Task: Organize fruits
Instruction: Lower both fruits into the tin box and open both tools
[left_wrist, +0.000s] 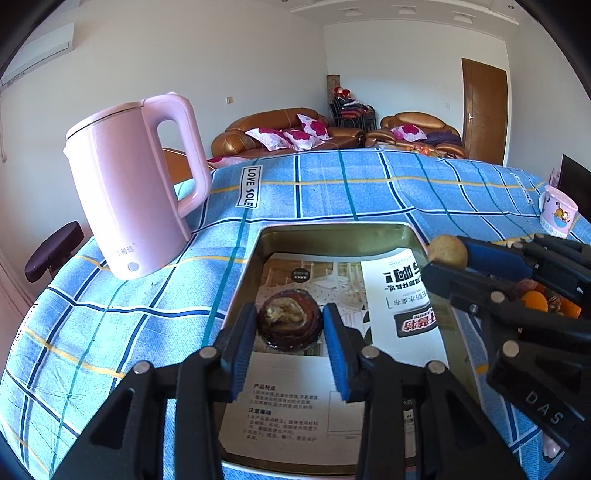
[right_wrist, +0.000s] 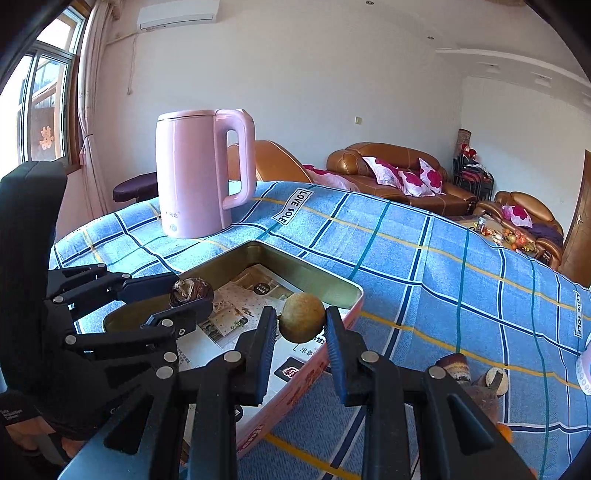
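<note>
Fruit is in both of our grippers, each carried over the metal tray (left_wrist: 258, 240) on the blue checked tablecloth (left_wrist: 351, 184). Furthest left stands the pink electric kettle (left_wrist: 129, 184), upright on the cloth just beside the tray's far-left corner, close enough that a wide swing of our left arm could knock it. Next, our left gripper (left_wrist: 290, 325) is clamped on a dark, wrinkled, split-open fruit (left_wrist: 289, 323), its blue pads pressing both sides, hanging above the printed paper sheets (left_wrist: 288, 406) that line the tray floor. That fruit looks soft and cracked, so we judge a harder squeeze could crush it, and it may stick to a pad on release. To the right, our right gripper (right_wrist: 301, 325) is closed on a small round yellow-brown fruit (right_wrist: 302, 317), poised above the tray's near rim on that side. If we let go there, the fruit could strike the rim and roll off across the cloth, so it wants to come further inward first. The two grippers sit near each other over the tray, and crossing paths could bump one fruit loose. Further right, more fruit (left_wrist: 543, 299), some of it orange, lies outside the tray, partly hidden behind the right gripper, and a printed mug (left_wrist: 556, 214) stands beyond it.
</note>
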